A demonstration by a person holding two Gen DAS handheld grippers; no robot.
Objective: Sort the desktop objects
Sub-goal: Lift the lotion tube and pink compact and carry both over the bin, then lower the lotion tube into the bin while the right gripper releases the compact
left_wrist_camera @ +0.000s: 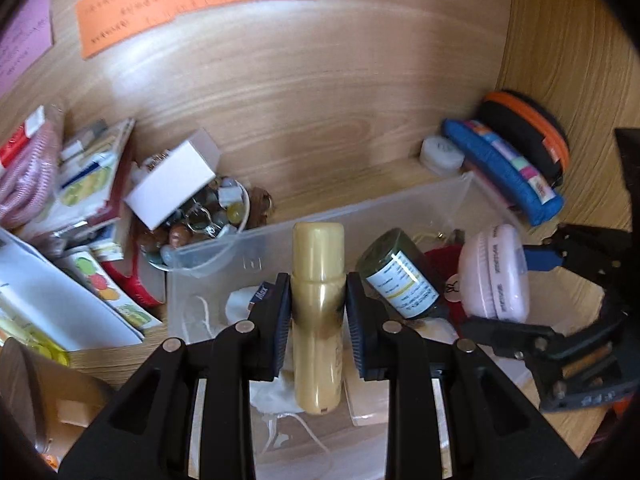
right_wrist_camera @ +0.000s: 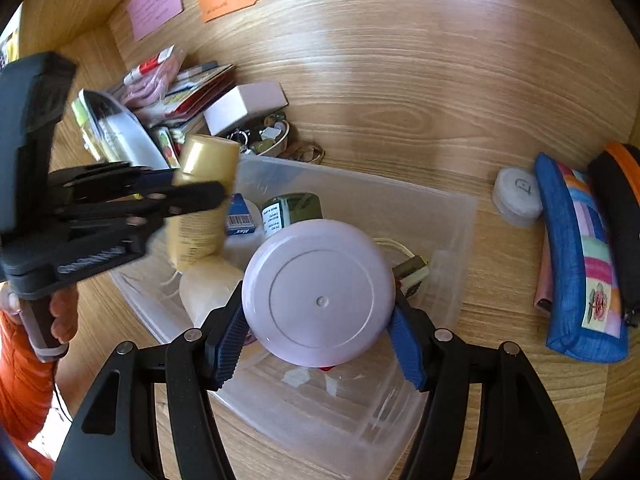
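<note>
Inspector: Gold-coloured bottle (left_wrist_camera: 318, 312) is clamped between the jaws of the left gripper (left_wrist_camera: 318, 312), gripped at its waist with the cap end pointing away from the camera. It hangs over the clear plastic bin (left_wrist_camera: 420, 196), not resting in it.

Assessor: And the right side?

Inspector: The right gripper (right_wrist_camera: 320, 340) has its jaws closed on the rim of a round lilac case (right_wrist_camera: 320, 296), flat face toward the camera, also above the bin. Both items are carried, neither is set down yet.

Assessor: What already lies in the bin?

Inspector: A dark green bottle with a white label (left_wrist_camera: 400, 276) lies on its side, next to a blue box (right_wrist_camera: 240, 216) and some pale pouches. Free floor shows at the near end in the right wrist view.

Assessor: Recommendation for the placing?

Inspector: In my judgement, lower each item until it touches the bin floor or contents before releasing. Lay the gold bottle on its side next to the green one, since upright it would likely topple. Keep the two grippers apart, as they stand close over the same bin. Pencil cases (right_wrist_camera: 580, 264) and the small white pot (right_wrist_camera: 516, 196) on the tabletop remain unsorted.
</note>
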